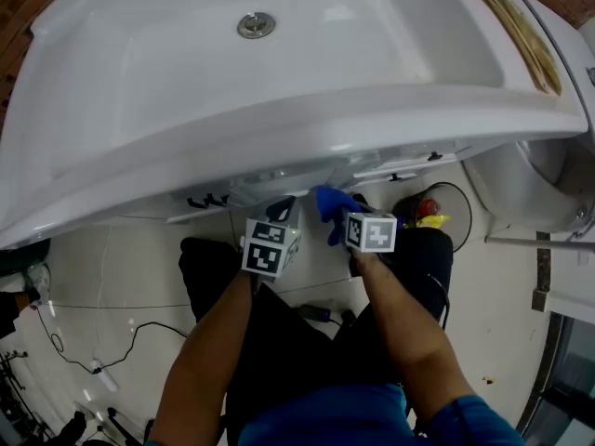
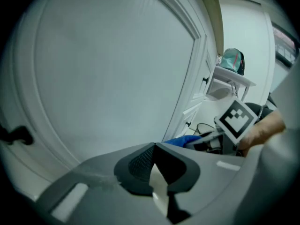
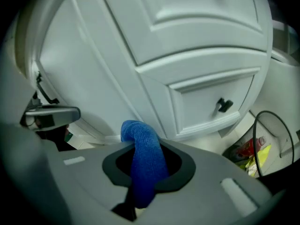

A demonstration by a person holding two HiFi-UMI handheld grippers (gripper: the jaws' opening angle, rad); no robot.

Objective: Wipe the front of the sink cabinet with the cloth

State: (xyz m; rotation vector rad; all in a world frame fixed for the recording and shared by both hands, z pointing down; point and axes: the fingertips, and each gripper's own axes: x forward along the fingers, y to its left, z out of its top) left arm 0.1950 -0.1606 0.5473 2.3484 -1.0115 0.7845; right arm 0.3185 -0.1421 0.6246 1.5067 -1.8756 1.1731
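**Cloth is gripped, but only by a narrow bunch**

The right gripper (image 3: 143, 175) is clamped on the blue cloth (image 3: 142, 149), which pokes out past the jaws as one rolled tongue aimed at the white cabinet front (image 3: 201, 74). I can't tell whether it touches the paint yet. With so little cloth leading, I'd worry that a firm push lets the hard jaw edges reach the panel and scuff it, or that the drag of a stroke works the cloth loose.

The left gripper (image 2: 157, 170) hangs just beside it, its jaws together with nothing between them, facing the arched door (image 2: 108, 69). A wide sweep could knock the two together.

Further out, the black drawer knob (image 3: 224, 105) could snag the cloth, and the cable loop (image 3: 262, 121) on the floor could catch a low pass.
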